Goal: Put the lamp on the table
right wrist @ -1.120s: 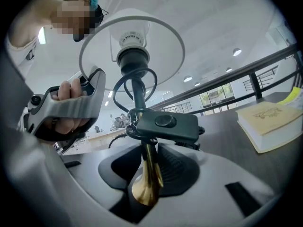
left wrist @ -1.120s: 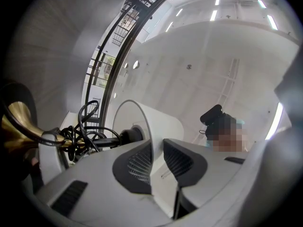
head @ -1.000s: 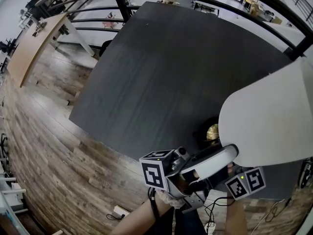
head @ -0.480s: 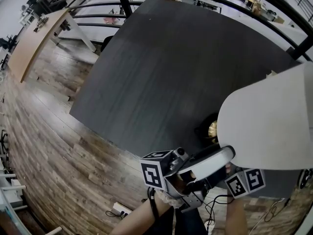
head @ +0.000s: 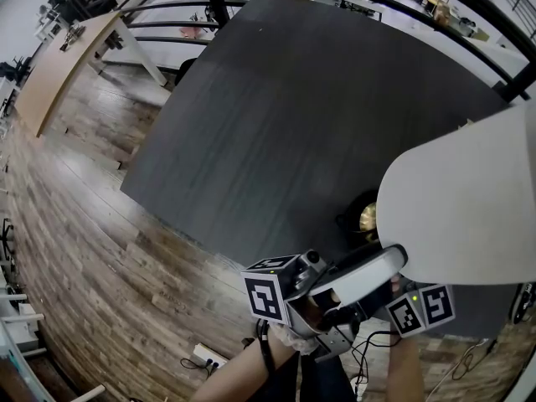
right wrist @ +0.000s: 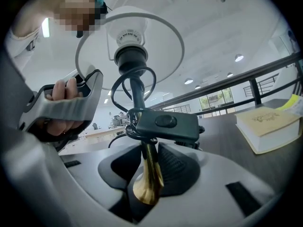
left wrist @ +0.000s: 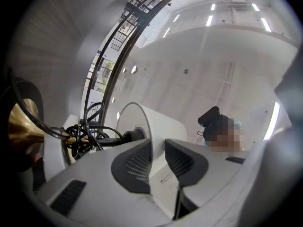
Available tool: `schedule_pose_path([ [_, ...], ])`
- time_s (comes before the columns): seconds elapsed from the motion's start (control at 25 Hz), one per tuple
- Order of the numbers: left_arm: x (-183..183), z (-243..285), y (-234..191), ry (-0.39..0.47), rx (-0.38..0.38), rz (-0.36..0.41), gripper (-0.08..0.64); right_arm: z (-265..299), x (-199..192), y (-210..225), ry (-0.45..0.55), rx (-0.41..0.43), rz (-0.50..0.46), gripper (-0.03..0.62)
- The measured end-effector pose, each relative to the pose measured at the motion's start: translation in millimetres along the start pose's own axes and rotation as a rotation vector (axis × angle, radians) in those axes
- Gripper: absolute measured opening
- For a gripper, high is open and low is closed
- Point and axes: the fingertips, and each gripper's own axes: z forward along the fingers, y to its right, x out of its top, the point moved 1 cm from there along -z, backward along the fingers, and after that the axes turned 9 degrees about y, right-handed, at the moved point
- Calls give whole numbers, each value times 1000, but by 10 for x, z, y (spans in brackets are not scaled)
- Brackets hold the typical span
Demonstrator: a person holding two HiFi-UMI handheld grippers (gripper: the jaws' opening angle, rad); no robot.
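On the left, my left gripper (left wrist: 157, 149) is straddling the rim of the white shade (left wrist: 158, 124). Its jaws have just been opening and are standing apart, the thin wall sitting loose between them. The lamp (head: 456, 208) is leaning over the near right part of the dark bench (head: 276, 124), and I am failing to make out whether its brass foot (head: 366, 222) is touching. My right gripper (right wrist: 147, 159) is clamping the brass stem (right wrist: 147, 190) just under the coiled cord's switch (right wrist: 163, 123). I am judging the shade light and easily dented and the stem stiff but slick, so the stem is where I am trusting my hold.
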Motion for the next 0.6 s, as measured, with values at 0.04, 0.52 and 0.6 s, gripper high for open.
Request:
schedule_pose_path([
  [0.04,4,1,5,2,3,2,101,4,0,-3,-2,0,0,129],
  [0.52,116,-240,-52,94,103,15,155,-119,-17,-135,6,-32,23,219],
  [0.6,175,-344,-68,119,144,23,158,-194,-49,-155,-9,-58,41,219],
])
